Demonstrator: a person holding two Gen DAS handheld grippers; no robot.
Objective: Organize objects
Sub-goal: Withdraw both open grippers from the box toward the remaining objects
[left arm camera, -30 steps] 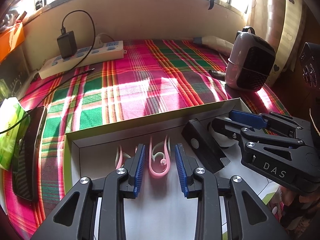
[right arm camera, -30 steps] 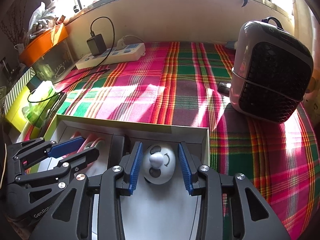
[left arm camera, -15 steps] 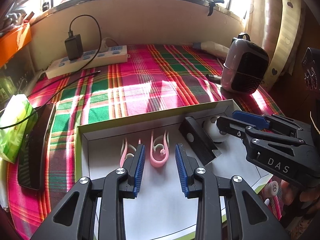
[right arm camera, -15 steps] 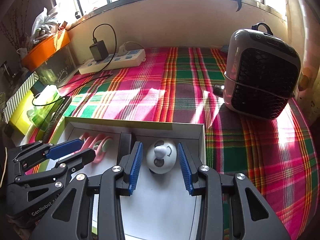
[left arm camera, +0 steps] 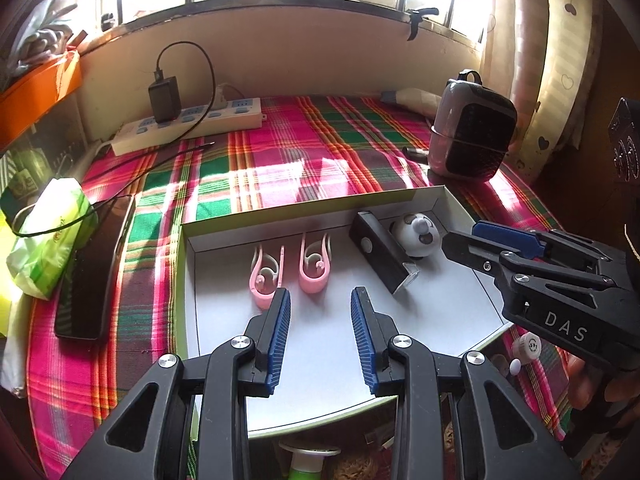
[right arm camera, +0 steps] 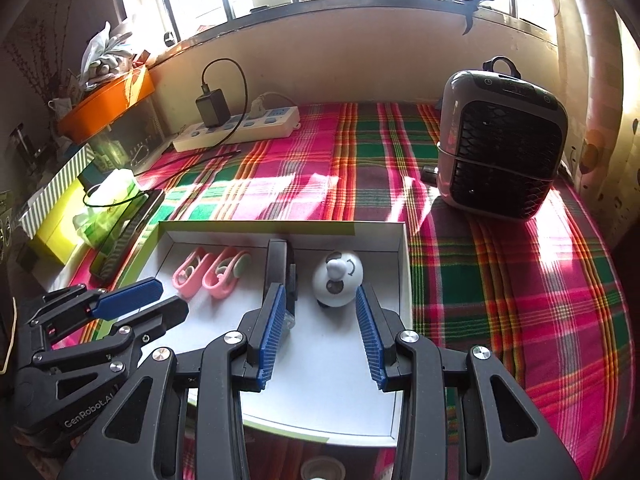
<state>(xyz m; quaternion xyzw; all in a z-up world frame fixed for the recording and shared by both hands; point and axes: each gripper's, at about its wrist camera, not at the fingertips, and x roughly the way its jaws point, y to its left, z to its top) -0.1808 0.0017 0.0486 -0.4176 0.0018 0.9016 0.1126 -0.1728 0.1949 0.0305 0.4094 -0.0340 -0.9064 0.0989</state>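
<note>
Upper left of your left wrist view: a white power strip (left arm camera: 188, 128) against the wall, black adapter (left arm camera: 164, 98) plugged in, orange tray (left arm camera: 38, 88) beyond. At the left edge a green tissue pack (left arm camera: 48, 236) lies beside a black phone (left arm camera: 96, 264) on the plaid cloth (left arm camera: 280, 168). Upper right, a small heater (left arm camera: 472, 140) stands upright.

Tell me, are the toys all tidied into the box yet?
Nearly, it looks like. Two pink clips, a black bar and a round white panda toy lie in the white box. The left gripper and right gripper are both open and empty. A small white piece sits outside the box's corner, perhaps left.
</note>
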